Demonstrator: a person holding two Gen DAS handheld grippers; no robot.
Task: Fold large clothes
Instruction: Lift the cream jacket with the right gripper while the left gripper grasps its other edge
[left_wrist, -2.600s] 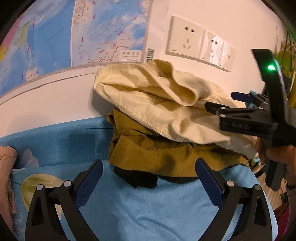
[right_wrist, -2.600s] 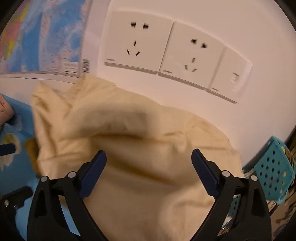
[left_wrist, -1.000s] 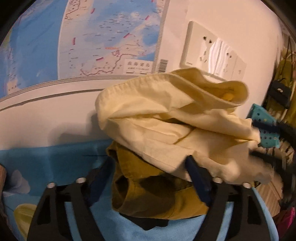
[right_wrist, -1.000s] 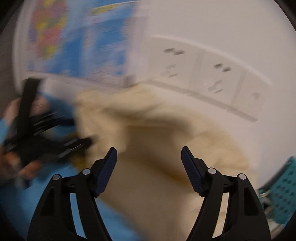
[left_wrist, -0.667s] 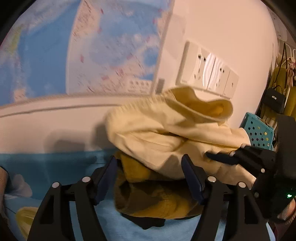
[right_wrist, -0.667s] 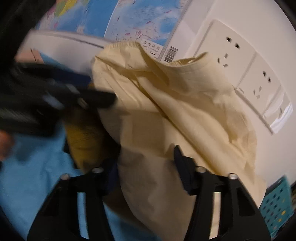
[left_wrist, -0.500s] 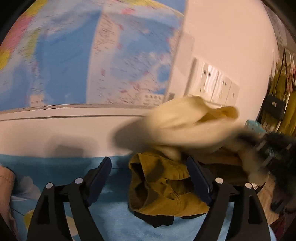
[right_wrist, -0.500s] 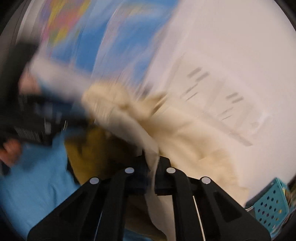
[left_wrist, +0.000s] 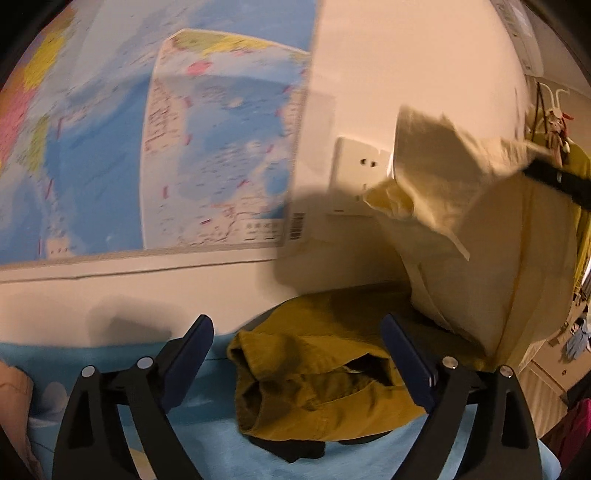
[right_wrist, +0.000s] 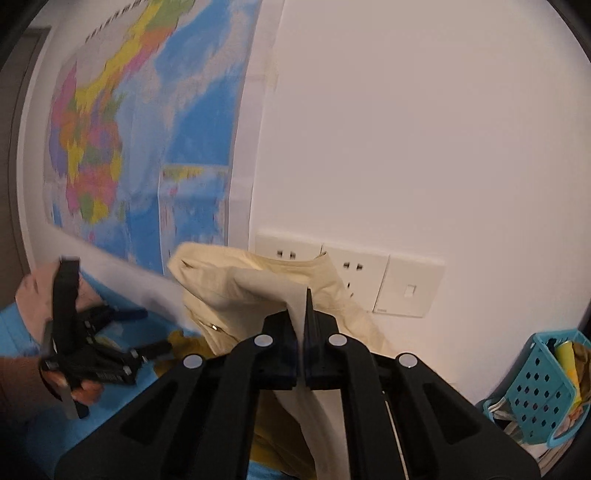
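A cream garment (right_wrist: 240, 280) hangs in the air, pinched in my right gripper (right_wrist: 304, 332), whose jaws are shut on a fold of it. In the left wrist view the same cream garment (left_wrist: 480, 240) dangles at the right under the right gripper's black tip (left_wrist: 554, 181). Below it a mustard garment (left_wrist: 317, 380) lies crumpled on the blue bedsheet (left_wrist: 207, 454), over a dark piece of cloth (left_wrist: 295, 448). My left gripper (left_wrist: 297, 354) is low in front of the mustard garment. Its jaws are opening and its pads press on nothing. A hand holds the left gripper (right_wrist: 157, 330) at the left.
A wall map (left_wrist: 147, 147) and a row of white sockets (right_wrist: 351, 269) are close behind the pile. A teal basket (right_wrist: 535, 391) stands at the right. A pink cloth (left_wrist: 14, 406) lies at the left edge. Bags (left_wrist: 576, 166) hang at the far right.
My right gripper closed on the cream garment and lifted it up and to the right off the mustard one. My left gripper's jaws widened and it rose slightly.
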